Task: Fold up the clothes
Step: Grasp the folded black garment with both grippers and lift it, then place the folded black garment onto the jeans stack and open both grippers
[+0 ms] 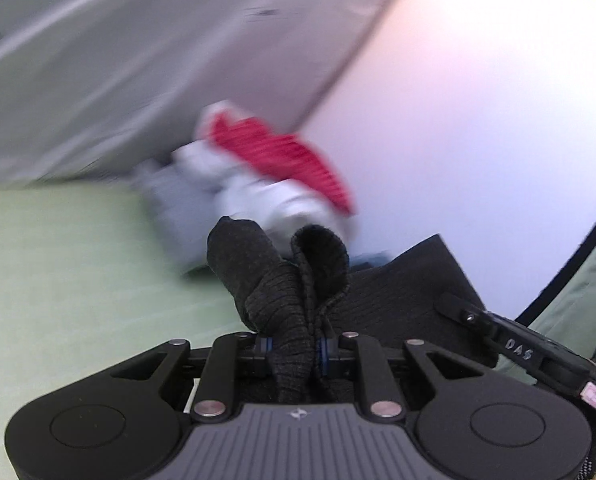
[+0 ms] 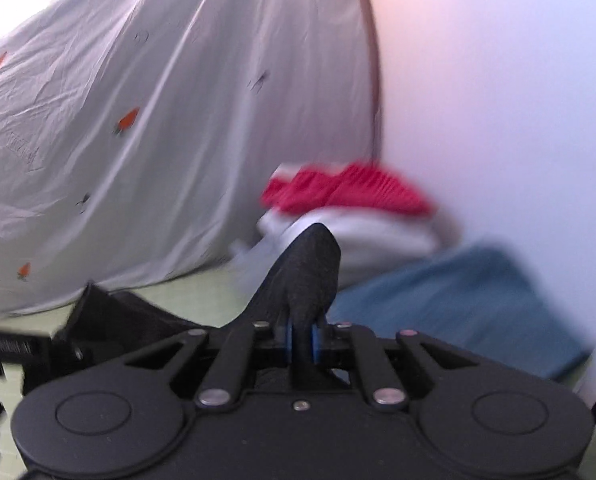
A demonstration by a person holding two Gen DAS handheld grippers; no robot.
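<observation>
A black knit garment [image 1: 394, 292] is held by both grippers above a pale green surface [image 1: 78, 280]. My left gripper [image 1: 294, 346] is shut on a bunched ribbed edge of it [image 1: 278, 280]. My right gripper [image 2: 302, 340] is shut on another fold of the same garment [image 2: 306, 276]. The right gripper also shows at the right edge of the left wrist view [image 1: 518, 344]. Behind lies a pile of red [image 1: 282, 156] and white [image 1: 258, 200] clothes, also in the right wrist view [image 2: 350, 192]. A folded blue garment [image 2: 458, 304] lies to the right.
A white sheet with small orange prints [image 2: 138, 140] hangs behind the pile. A white wall [image 2: 498, 100] stands to the right. Both views are blurred by motion.
</observation>
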